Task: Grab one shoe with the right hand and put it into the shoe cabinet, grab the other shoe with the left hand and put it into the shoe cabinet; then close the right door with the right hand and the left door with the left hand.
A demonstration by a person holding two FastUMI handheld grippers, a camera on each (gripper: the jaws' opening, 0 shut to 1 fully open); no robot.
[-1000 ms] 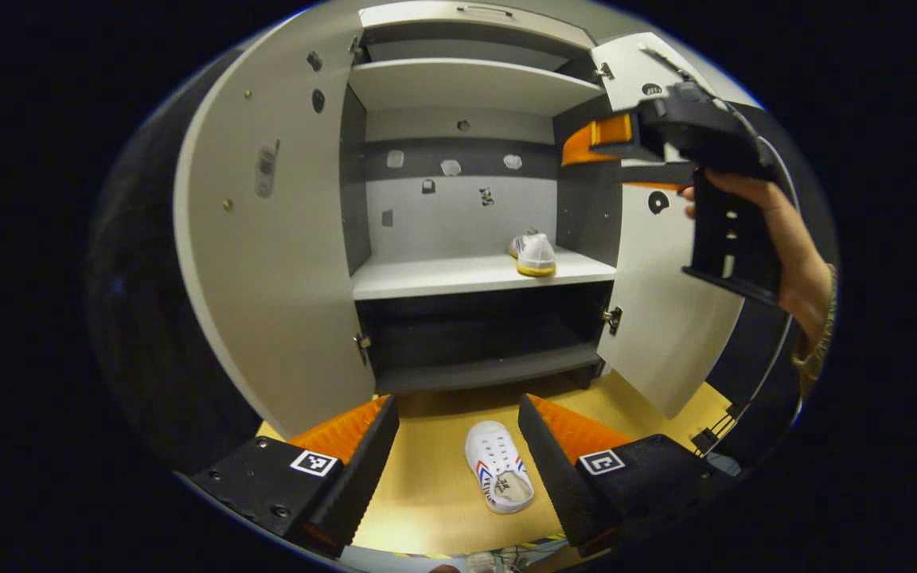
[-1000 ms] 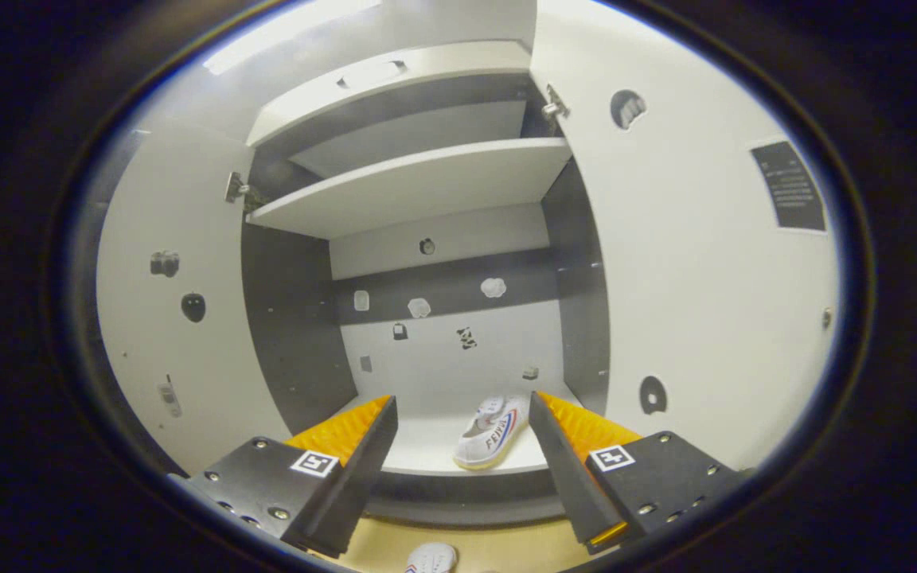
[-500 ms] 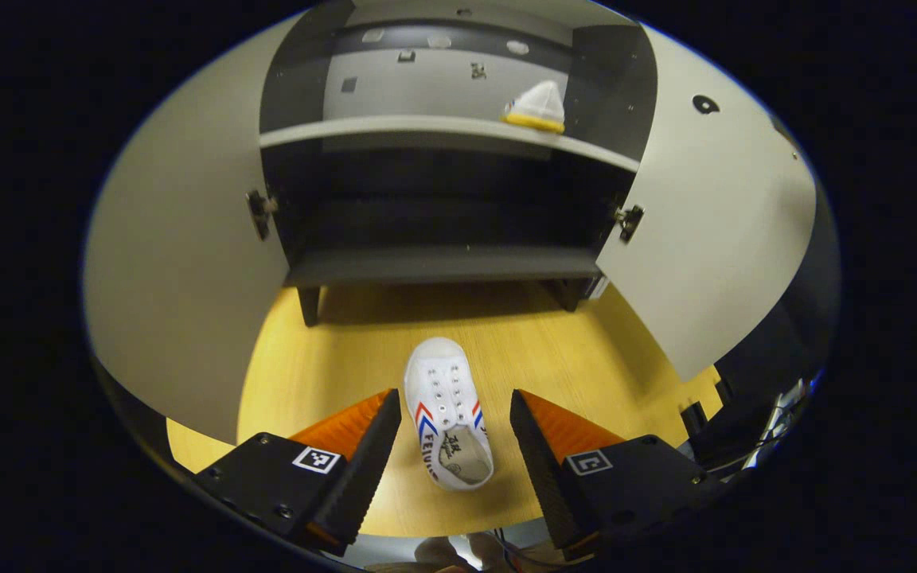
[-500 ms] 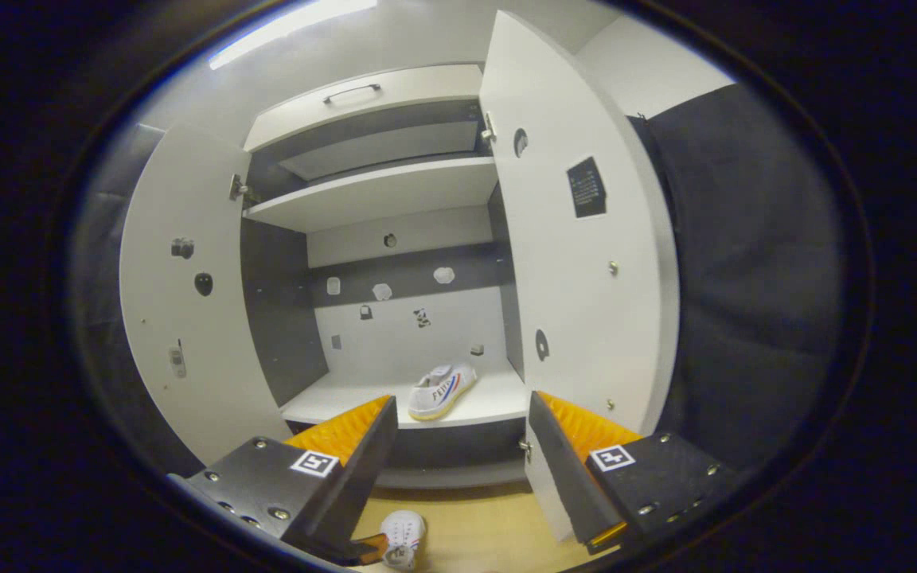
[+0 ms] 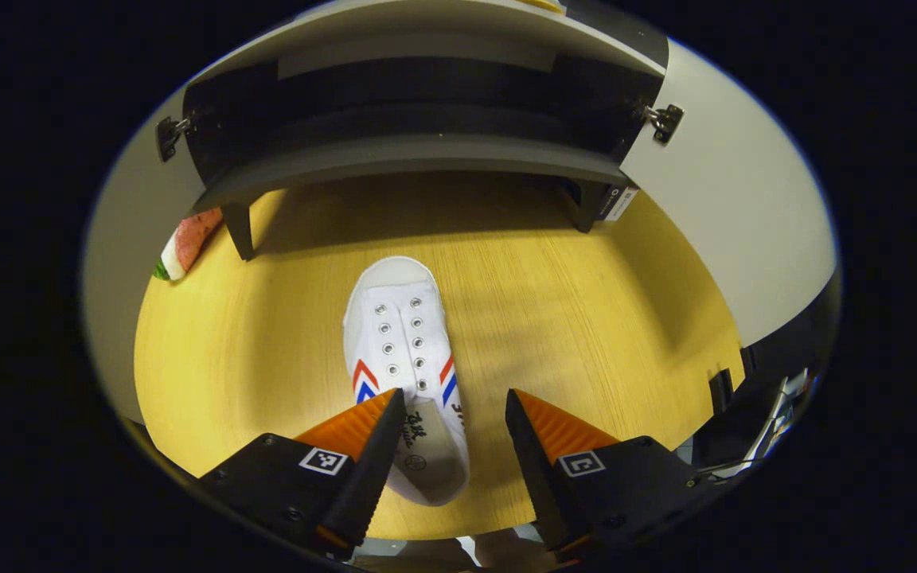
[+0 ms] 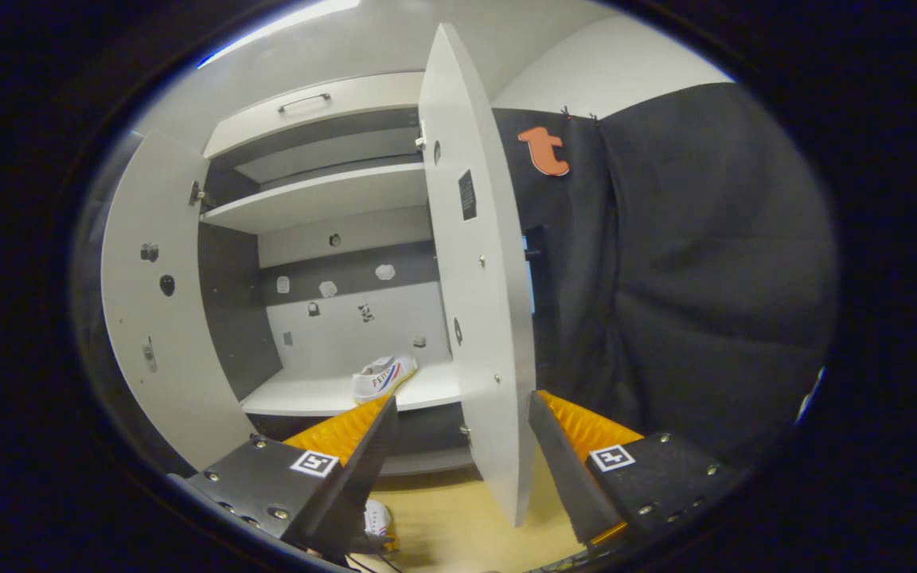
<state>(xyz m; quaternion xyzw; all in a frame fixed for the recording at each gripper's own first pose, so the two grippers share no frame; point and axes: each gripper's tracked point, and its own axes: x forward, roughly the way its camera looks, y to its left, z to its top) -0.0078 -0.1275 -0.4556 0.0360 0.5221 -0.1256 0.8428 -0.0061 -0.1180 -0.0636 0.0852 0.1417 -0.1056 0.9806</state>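
One white shoe (image 5: 399, 342) with red and blue stripes lies on the wooden floor (image 5: 586, 318), toe toward the shoe cabinet (image 5: 411, 151). My left gripper (image 5: 450, 398) is open and low over it, and the heel sits between the fingers, nearer the left one. The other shoe (image 6: 383, 376) rests on the cabinet's middle shelf (image 6: 307, 394), toward the right. My right gripper (image 6: 462, 400) is open and holds nothing. It hangs in front of the right door (image 6: 478, 318), which I see almost edge-on. The floor shoe (image 6: 377, 521) peeks out below my right gripper's left finger.
Both doors stand wide open: the left door (image 6: 140, 318) and the right door (image 5: 745, 223). The cabinet stands on short legs (image 5: 239, 231). A red and green watermelon-like thing (image 5: 186, 243) shows by the left leg. Black cloth (image 6: 705, 278) hangs to the right.
My left gripper has dropped toward the floor shoe and now straddles its heel. My right gripper has backed away from the shelf and swung right, so the right door now appears edge-on.
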